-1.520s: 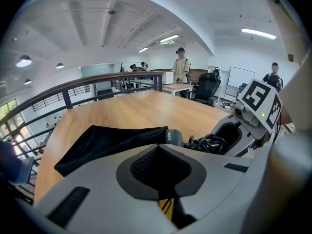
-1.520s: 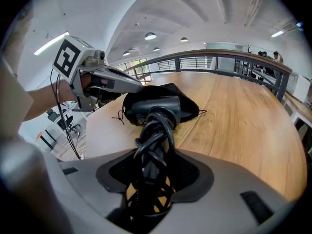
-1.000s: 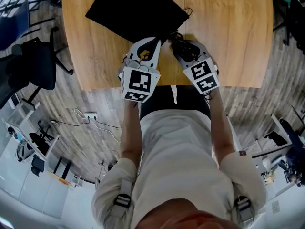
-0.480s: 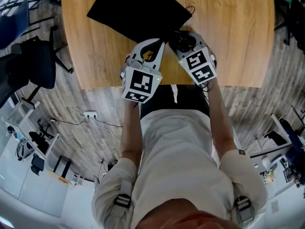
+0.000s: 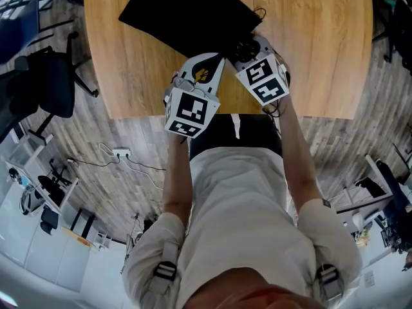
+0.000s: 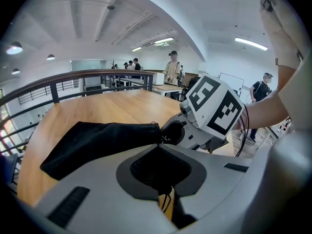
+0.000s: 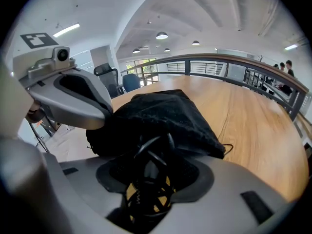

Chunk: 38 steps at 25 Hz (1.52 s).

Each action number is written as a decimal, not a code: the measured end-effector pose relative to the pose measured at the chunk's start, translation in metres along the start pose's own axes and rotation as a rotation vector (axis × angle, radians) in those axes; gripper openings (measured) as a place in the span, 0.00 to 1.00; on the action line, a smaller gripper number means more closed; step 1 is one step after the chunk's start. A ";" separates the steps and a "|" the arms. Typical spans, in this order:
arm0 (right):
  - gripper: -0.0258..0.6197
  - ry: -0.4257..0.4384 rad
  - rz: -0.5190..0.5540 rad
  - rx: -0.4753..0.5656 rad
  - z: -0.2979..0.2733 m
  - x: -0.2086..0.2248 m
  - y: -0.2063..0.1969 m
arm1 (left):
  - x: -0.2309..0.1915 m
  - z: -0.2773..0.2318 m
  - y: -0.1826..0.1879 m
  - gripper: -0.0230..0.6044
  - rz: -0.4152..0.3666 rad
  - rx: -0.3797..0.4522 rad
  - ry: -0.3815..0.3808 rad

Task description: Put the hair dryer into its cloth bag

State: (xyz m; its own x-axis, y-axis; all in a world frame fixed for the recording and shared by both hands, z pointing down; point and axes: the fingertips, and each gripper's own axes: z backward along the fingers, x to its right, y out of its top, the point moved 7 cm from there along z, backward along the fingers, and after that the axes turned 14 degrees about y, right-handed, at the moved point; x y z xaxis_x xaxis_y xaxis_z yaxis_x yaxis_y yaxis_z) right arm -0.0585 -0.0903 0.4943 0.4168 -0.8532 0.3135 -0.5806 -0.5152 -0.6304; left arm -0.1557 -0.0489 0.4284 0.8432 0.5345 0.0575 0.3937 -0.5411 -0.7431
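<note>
The black cloth bag [image 5: 187,11] lies flat at the back of the wooden table [image 5: 309,44]. My left gripper [image 5: 215,56] is shut on the bag's near corner by its mouth. In the left gripper view black cloth [image 6: 92,143] fills the space between the jaws of the left gripper [image 6: 159,147], and drawstrings hang below. My right gripper [image 5: 248,44] is right beside it at the bag's mouth, closed round the black hair dryer [image 5: 243,50] and its looped cord. In the right gripper view the hair dryer [image 7: 146,189] sits between the jaws, with the bag [image 7: 161,113] just ahead.
The table's front edge [image 5: 309,116] runs just under both hands, close to the person's body. A dark office chair [image 5: 45,89] stands on the floor at the left. A railing [image 7: 229,62] borders the table's far side, and people [image 6: 173,72] stand far off.
My right gripper has carried the hair dryer up and to the left, from the table's front edge to the bag's mouth beside the left gripper. The left gripper has hardly moved.
</note>
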 end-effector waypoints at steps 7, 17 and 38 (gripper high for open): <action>0.37 0.002 0.025 0.010 -0.007 0.004 -0.002 | 0.004 -0.007 -0.006 0.08 0.002 -0.041 0.008; 0.39 -0.015 0.047 0.031 -0.009 0.003 -0.007 | 0.006 -0.010 -0.005 0.08 0.001 -0.056 0.009; 0.49 -0.068 0.026 0.023 0.039 -0.011 -0.047 | 0.006 -0.010 0.000 0.08 -0.007 -0.053 0.007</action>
State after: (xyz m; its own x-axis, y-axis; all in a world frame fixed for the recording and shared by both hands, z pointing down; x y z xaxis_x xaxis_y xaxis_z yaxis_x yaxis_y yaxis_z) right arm -0.0083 -0.0540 0.4925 0.4487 -0.8584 0.2485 -0.5757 -0.4904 -0.6543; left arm -0.1468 -0.0521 0.4359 0.8426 0.5344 0.0673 0.4186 -0.5711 -0.7061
